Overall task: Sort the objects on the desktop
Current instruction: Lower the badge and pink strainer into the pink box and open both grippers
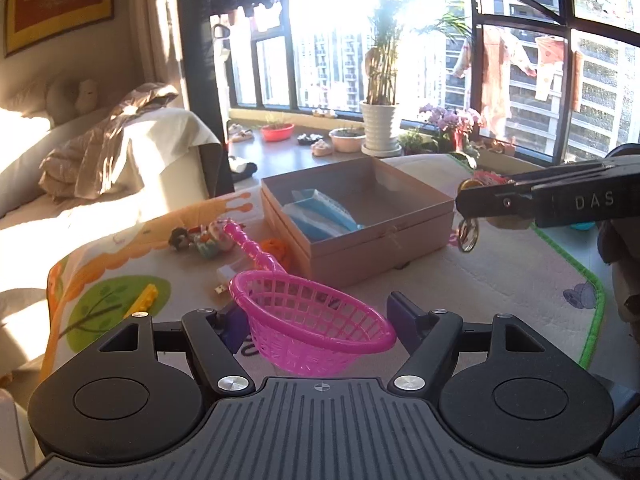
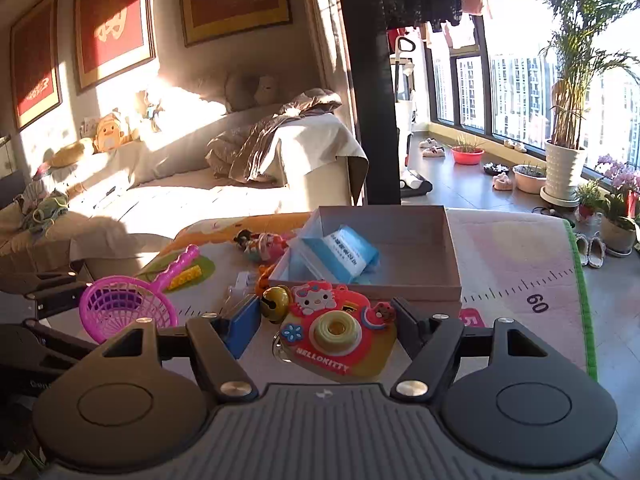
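My left gripper (image 1: 320, 316) is shut on the bowl of a pink plastic strainer (image 1: 312, 320), its handle pointing away to the left; it also shows in the right wrist view (image 2: 124, 308). My right gripper (image 2: 326, 320) is shut on a red Hello Kitty toy camera (image 2: 336, 332) with a gold bell (image 2: 276, 300) hanging from it. It holds the camera just in front of an open pink box (image 2: 404, 280) that holds blue packets (image 2: 348, 258). In the left wrist view the right gripper (image 1: 464, 202) is at the box's (image 1: 360, 248) right edge.
On the patterned mat (image 1: 500, 280) lie small dolls (image 1: 204, 236), an orange toy (image 1: 276, 248), a yellow brick (image 1: 144, 300) and a small white item (image 1: 232, 272). A sofa (image 2: 200, 184) stands left; potted plants (image 2: 564, 176) line the window.
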Motion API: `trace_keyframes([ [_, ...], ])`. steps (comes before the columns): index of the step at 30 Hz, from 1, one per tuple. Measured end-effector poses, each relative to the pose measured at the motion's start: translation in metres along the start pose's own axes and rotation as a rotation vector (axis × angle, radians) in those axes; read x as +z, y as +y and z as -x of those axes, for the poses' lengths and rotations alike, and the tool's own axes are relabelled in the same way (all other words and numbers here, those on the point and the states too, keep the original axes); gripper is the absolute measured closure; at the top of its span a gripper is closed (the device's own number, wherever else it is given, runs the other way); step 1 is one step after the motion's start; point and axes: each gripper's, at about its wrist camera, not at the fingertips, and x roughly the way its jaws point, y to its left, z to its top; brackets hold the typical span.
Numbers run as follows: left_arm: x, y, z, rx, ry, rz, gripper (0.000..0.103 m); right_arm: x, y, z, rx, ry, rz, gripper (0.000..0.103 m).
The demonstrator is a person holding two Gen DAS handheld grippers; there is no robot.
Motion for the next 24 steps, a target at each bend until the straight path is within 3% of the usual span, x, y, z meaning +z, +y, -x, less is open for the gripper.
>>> trace_keyframes([
  [6,0.041,-0.008,-0.034,-0.023,-0.063,-0.077,0.026,0.043,-0.026,-0.01,-0.002,-0.061,-0.024,0.032],
  [11,0.086,-0.021,-0.104,-0.088,-0.129,-0.105,0.026,0.077,-0.057,-0.044,-0.091,-0.097,-0.037,0.032],
  [14,0.102,-0.019,-0.142,-0.098,-0.094,-0.056,0.025,0.09,-0.073,-0.067,-0.113,-0.084,-0.072,0.032],
  [17,0.092,-0.004,-0.142,-0.096,-0.061,0.01,0.008,0.096,-0.085,-0.096,-0.097,-0.05,-0.106,0.032],
  [22,0.05,0.027,-0.119,-0.034,0.02,0.082,0.006,0.086,-0.076,-0.153,-0.082,0.045,-0.09,0.03],
  [24,0.033,0.042,-0.119,-0.008,0.077,0.131,0.006,0.078,-0.067,-0.172,-0.072,0.072,-0.091,0.022],
])
